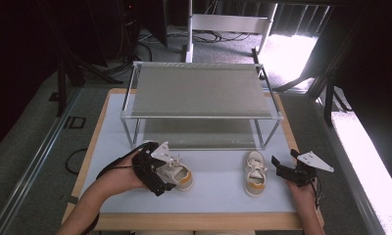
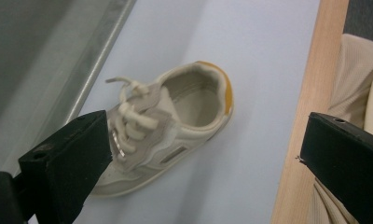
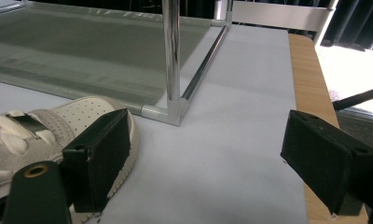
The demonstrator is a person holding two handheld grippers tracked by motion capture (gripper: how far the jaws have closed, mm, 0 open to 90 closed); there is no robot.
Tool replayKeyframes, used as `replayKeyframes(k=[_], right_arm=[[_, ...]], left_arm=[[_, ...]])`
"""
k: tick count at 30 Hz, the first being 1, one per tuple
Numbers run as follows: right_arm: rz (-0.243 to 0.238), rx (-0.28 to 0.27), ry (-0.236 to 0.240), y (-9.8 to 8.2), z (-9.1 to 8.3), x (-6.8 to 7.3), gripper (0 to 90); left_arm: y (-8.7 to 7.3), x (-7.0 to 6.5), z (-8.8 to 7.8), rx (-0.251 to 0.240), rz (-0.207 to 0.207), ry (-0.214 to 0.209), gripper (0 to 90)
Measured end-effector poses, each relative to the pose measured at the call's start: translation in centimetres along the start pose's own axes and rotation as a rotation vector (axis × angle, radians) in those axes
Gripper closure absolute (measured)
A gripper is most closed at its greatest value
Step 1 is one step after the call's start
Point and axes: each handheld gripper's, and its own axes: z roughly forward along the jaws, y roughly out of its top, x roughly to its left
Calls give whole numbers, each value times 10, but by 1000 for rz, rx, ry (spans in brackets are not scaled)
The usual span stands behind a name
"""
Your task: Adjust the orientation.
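Two small cream sneakers with orange heel tabs lie on the pale mat in front of a metal two-shelf rack (image 1: pixel 199 90). The left sneaker (image 1: pixel 178 175) (image 2: pixel 170 126) sits right under my left gripper (image 1: pixel 157 169) (image 2: pixel 205 140), which is open, its jaws spread wide on either side of the shoe without touching it. The right sneaker (image 1: pixel 254 175) points its toe at the rack. My right gripper (image 1: pixel 285 165) (image 3: pixel 208 154) hovers just to its right, open and holding nothing. In the right gripper view, the sneaker's toe (image 3: pixel 77 116) lies beside the left jaw.
The rack's front corner post (image 3: pixel 171 56) and lower rail (image 2: pixel 100 60) stand close behind the shoes. The mat (image 1: pixel 218 196) covers a wooden table whose edge (image 2: pixel 306 116) runs near the person's beige trousers (image 2: pixel 357 70). A white frame (image 1: pixel 228 22) and cables lie on the floor beyond.
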Motion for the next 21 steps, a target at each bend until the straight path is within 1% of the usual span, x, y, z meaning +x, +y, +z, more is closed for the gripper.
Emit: replayKeyframes(k=[1, 2, 3, 5, 6, 7, 8, 9, 11, 13, 14, 16, 17, 18, 19, 20, 21], right_arm=[[0, 0, 1, 0, 0, 0, 150], [0, 0, 1, 0, 0, 0, 150], [0, 0, 1, 0, 0, 0, 150], [0, 0, 2, 0, 0, 0, 150], [0, 0, 2, 0, 0, 0, 150], [0, -1, 3, 0, 0, 0, 150], [0, -1, 3, 0, 0, 0, 150], [1, -1, 4, 0, 0, -1, 150], [1, -2, 4, 0, 0, 0, 150], [1, -2, 6, 0, 0, -1, 150], [1, -3, 6, 0, 0, -1, 150], [2, -2, 6, 0, 0, 0, 151], [2, -2, 6, 0, 0, 0, 151], [1, -2, 7, 0, 0, 0, 152], [2, -3, 8, 0, 0, 0, 159], [2, -3, 8, 0, 0, 0, 159], [4, -4, 8, 0, 0, 0, 175]], left_arm=[[3, -1, 2, 14, 8, -8, 14], [3, -1, 2, 14, 8, -8, 14], [9, -3, 6, 46, 31, -12, 15], [14, -5, 11, 78, 50, -26, 15], [14, -5, 11, 78, 50, -26, 17], [18, -7, 15, 98, 70, -40, 42], [18, -7, 15, 98, 70, -40, 43], [23, -9, 19, 123, 86, -57, 43], [27, -10, 23, 142, 98, -68, 60], [31, -10, 28, 161, 93, -93, 69], [33, -10, 30, 171, 93, -95, 110], [38, -9, 35, 187, 79, -113, 131], [40, -9, 37, 203, 79, -114, 142], [40, -9, 37, 203, 79, -114, 143], [44, -10, 42, 220, 63, -120, 143], [44, -10, 42, 220, 63, -120, 156], [49, -11, 49, 252, 46, -109, 196]])
